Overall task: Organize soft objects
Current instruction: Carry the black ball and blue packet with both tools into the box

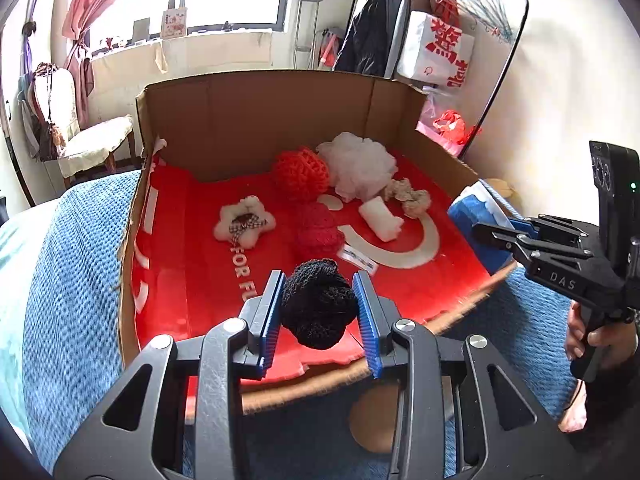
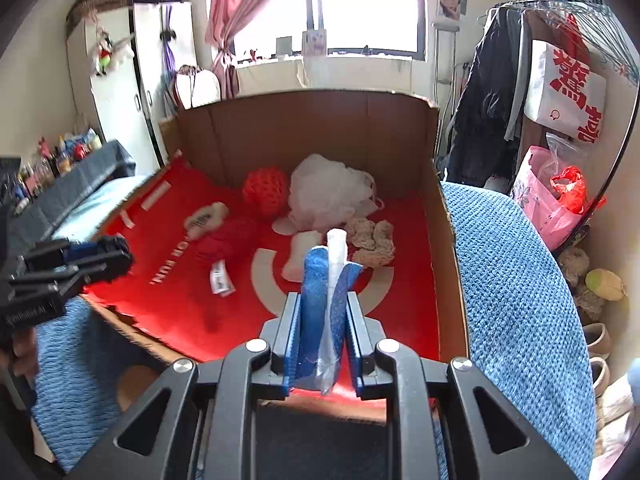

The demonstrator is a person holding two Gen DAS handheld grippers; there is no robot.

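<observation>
- While my left gripper (image 1: 318, 312) pinches the black knit ball (image 1: 318, 304) above the cardboard box (image 1: 256, 120), the box's near edge stays hidden.
- My right gripper (image 2: 322, 332) clamps a blue cloth (image 2: 316, 304).
- I see the white pouf (image 1: 360, 164) and red balls (image 1: 302, 174) inside.

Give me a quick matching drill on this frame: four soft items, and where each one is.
Items:
1. black knit ball
2. blue and white cloth
3. white mesh pouf
4. star-shaped plush

Places:
A. clamped in the right gripper
B. against the box's back wall
C. clamped in the left gripper
D. left part of the red box floor

Pairs: 1-C, 2-A, 3-B, 4-D
</observation>
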